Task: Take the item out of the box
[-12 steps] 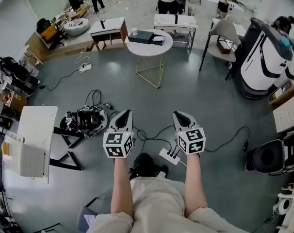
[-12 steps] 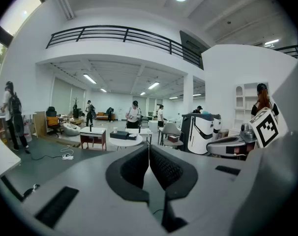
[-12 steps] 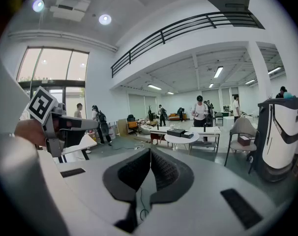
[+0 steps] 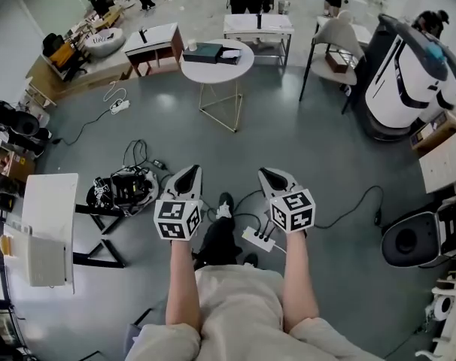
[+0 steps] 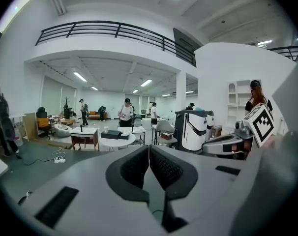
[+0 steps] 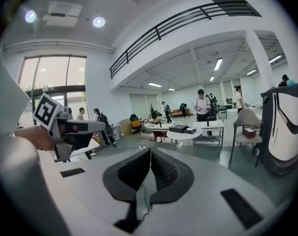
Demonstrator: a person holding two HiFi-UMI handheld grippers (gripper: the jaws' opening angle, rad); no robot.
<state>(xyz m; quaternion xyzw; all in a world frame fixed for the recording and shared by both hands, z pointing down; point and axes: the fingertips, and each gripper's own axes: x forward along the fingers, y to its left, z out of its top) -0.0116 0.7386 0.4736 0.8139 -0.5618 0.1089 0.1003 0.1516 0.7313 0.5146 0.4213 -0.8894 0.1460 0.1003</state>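
A dark flat box (image 4: 203, 52) lies on a round white table (image 4: 232, 70) far ahead across the grey floor. The same box (image 5: 111, 134) shows small in the left gripper view and as the box (image 6: 178, 129) in the right gripper view. My left gripper (image 4: 189, 173) and right gripper (image 4: 267, 173) are held side by side in front of me, well short of the table. The left gripper (image 5: 149, 149) is shut with nothing in it. The right gripper (image 6: 150, 151) is shut and empty too.
A power strip (image 4: 258, 239) and cables lie on the floor just below the grippers. A tangle of gear (image 4: 123, 188) and a white desk (image 4: 47, 216) are at the left. A large white machine (image 4: 408, 74) and a chair (image 4: 337, 36) stand at the right. People stand behind the table.
The view has shifted forward across the floor, and a foot now shows between the grippers. Both grippers stay shut and side by side.
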